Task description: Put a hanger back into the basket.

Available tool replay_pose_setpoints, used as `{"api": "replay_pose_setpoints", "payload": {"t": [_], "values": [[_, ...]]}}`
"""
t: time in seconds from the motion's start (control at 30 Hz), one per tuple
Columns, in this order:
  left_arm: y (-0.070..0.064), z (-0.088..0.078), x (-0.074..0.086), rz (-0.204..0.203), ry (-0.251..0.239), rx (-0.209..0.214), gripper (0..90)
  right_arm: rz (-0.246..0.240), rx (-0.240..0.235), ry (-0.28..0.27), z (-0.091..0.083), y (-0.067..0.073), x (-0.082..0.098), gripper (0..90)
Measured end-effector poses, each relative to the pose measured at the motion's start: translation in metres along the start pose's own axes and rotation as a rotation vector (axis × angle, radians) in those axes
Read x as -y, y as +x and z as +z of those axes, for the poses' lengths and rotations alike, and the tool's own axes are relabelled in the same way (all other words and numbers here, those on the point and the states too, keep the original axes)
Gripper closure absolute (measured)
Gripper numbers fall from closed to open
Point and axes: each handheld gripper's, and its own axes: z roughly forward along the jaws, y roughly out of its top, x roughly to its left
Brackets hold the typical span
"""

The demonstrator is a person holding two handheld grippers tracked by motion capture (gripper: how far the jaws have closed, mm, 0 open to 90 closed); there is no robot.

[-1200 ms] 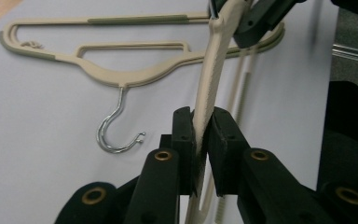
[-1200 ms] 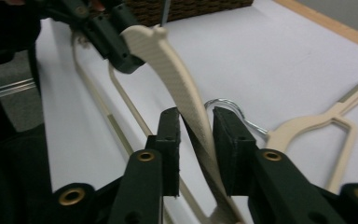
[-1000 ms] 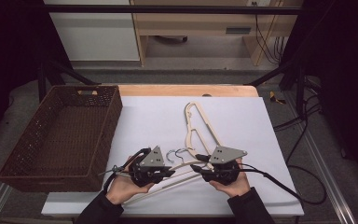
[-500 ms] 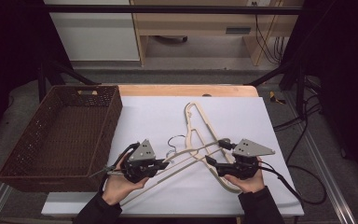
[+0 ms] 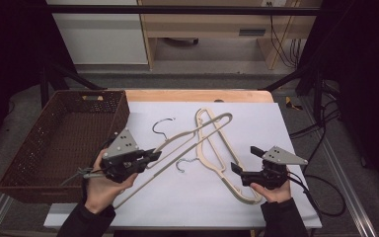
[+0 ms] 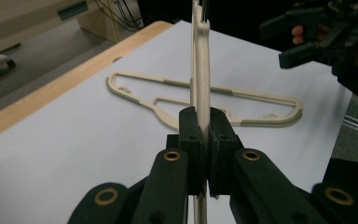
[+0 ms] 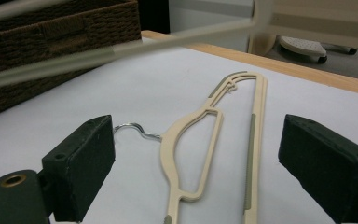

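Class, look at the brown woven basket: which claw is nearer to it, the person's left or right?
Left. The left claw, shut on a raised hanger, is beside the basket; the open right claw is across the table.

Three cameras: one fixed overhead, one riding each gripper.
High view looked forward and down from above the person's side, taking in the whole table [image 5: 177, 197] and basket [image 5: 64, 143]. Left gripper view sat close behind its jaws, facing across the white sheet. Right gripper view sat low, facing the basket. All three shared the flat-lying hanger [image 5: 217, 153] [image 6: 205, 105] [image 7: 214, 140].
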Motion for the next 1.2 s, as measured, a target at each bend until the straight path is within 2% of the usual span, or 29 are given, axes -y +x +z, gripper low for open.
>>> {"api": "replay_pose_setpoints", "payload": {"t": [0.07,0.1,0.17,0.33,0.43,0.47,0.5,0.53,0.57,0.67,0.87,1.03,1.17,1.2], "values": [[0.006,-0.013,-0.009,0.004,-0.016,-0.009,86.3,0.002,0.001,0.002,-0.001,0.0,0.0,10.4],[0.008,-0.017,-0.012,0.004,-0.022,-0.013,86.3,-0.012,0.005,0.004,-0.003,-0.001,0.0,10.0],[0.014,-0.027,-0.019,0.022,-0.022,-0.032,86.3,-0.011,0.008,0.005,-0.005,-0.002,0.0,9.4],[0.035,-0.049,-0.029,0.025,-0.018,-0.077,86.3,0.013,0.014,-0.006,-0.006,-0.003,0.0,8.6],[0.05,-0.061,-0.032,-0.003,-0.044,-0.083,86.3,0.02,0.02,-0.005,-0.007,-0.006,0.002,8.3],[0.056,-0.066,-0.032,0.007,-0.035,-0.089,86.3,0.023,0.022,-0.006,-0.008,-0.006,0.002,8.2],[0.061,-0.068,-0.032,-0.007,-0.048,-0.096,86.3,0.027,0.023,-0.007,-0.008,-0.007,0.002,8.3],[0.071,-0.074,-0.031,-0.013,-0.045,-0.124,86.3,0.031,0.023,-0.008,-0.009,-0.008,0.002,8.3],[0.071,-0.074,-0.031,-0.013,-0.045,-0.124,86.3,0.031,0.023,-0.008,-0.009,-0.008,0.002,8.3],[0.088,-0.081,-0.028,-0.017,-0.034,-0.157,86.3,0.034,0.026,-0.002,-0.009,-0.009,0.003,7.7],[0.119,-0.091,-0.014,-0.036,-0.012,-0.19,86.3,0.035,0.032,-0.008,-0.011,-0.01,0.002,6.8],[0.138,-0.1,0.002,-0.051,0.009,-0.226,86.3,0.038,0.035,-0.013,-0.013,-0.011,0.002,5.9],[0.152,-0.107,0.015,-0.06,0.005,-0.236,86.3,0.04,0.036,-0.008,-0.013,-0.012,0.002,5.9],[0.155,-0.109,0.019,-0.073,0.01,-0.238,86.3,0.042,0.038,-0.008,-0.013,-0.012,0.002,5.9]]}}
